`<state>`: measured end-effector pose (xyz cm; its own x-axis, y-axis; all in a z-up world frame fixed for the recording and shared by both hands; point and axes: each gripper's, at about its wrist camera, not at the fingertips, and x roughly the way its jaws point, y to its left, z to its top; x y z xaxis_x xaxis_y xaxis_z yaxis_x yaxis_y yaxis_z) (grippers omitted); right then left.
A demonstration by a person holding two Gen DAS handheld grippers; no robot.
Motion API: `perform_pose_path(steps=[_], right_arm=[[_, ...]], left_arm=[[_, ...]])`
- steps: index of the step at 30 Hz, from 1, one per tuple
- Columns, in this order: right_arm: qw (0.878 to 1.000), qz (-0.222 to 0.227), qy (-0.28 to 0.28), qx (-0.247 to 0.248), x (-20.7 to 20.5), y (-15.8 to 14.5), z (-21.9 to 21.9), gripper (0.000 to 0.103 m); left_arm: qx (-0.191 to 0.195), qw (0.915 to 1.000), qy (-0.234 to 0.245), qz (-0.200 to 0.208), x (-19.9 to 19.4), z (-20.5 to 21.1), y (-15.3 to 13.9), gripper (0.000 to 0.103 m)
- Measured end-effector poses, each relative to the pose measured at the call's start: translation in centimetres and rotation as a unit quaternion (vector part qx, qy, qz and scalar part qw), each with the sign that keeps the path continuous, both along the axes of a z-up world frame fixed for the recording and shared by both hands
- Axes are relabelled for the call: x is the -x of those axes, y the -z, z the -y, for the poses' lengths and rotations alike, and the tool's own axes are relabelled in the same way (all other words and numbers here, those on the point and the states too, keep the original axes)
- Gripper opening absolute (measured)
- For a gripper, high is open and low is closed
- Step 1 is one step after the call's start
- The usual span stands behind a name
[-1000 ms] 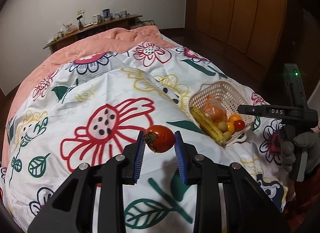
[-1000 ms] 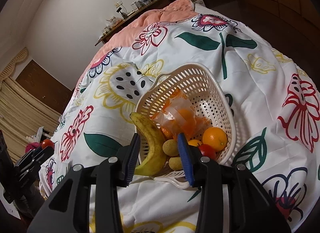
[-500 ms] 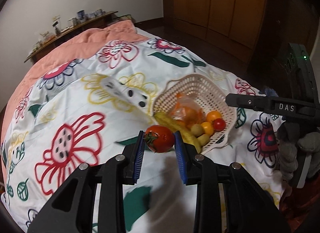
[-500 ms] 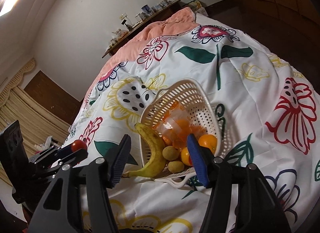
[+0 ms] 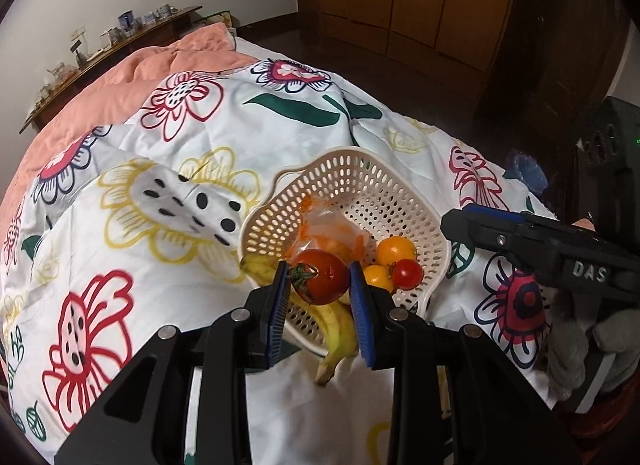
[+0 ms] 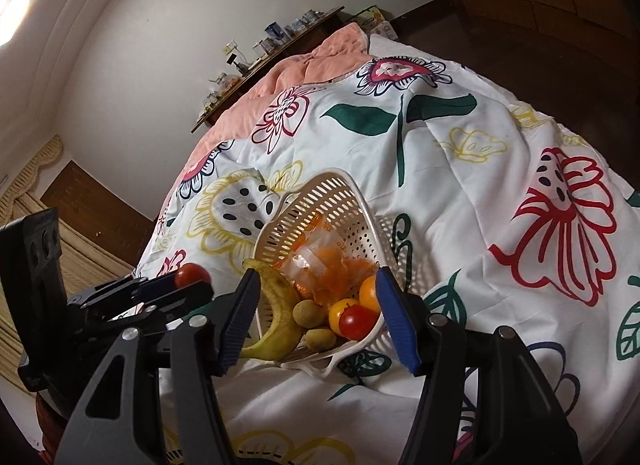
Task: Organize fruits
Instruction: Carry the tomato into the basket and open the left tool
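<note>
left gripper [image 5: 320, 297] jaws pinch big tomato [image 5: 323, 280] above basket [image 5: 344, 169] near rim, banana [image 5: 335, 329] overhanging at 6 o'clock | right gripper [image 6: 318, 313] jaws spread, just been opening, nothing between | open floral quilt [image 5: 120, 225] at 9 o'clock, wardrobe [image 5: 420, 5] at 1 o'clock

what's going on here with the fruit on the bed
A person with a gripper in each hand is gathering fruit into a white basket on a flowered quilt. The left gripper is clamped on a big red tomato, held above the basket's near edge. The right gripper, whose jaws have just been opening, is empty. A banana, oranges and a small tomato are already in the basket.
</note>
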<state>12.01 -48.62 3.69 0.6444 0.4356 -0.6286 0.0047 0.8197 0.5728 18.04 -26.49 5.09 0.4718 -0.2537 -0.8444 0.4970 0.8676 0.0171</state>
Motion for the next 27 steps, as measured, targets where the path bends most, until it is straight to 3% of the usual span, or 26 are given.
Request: perform_pose_path(steps=[27], right_arm=[[1.000, -0.011, 0.020, -0.019, 0.2, 1.5, 2.0, 0.060]], left_arm=[[-0.014, 0.9993, 0.028, -0.020, -1.3, 4.5, 1.8, 0.031]])
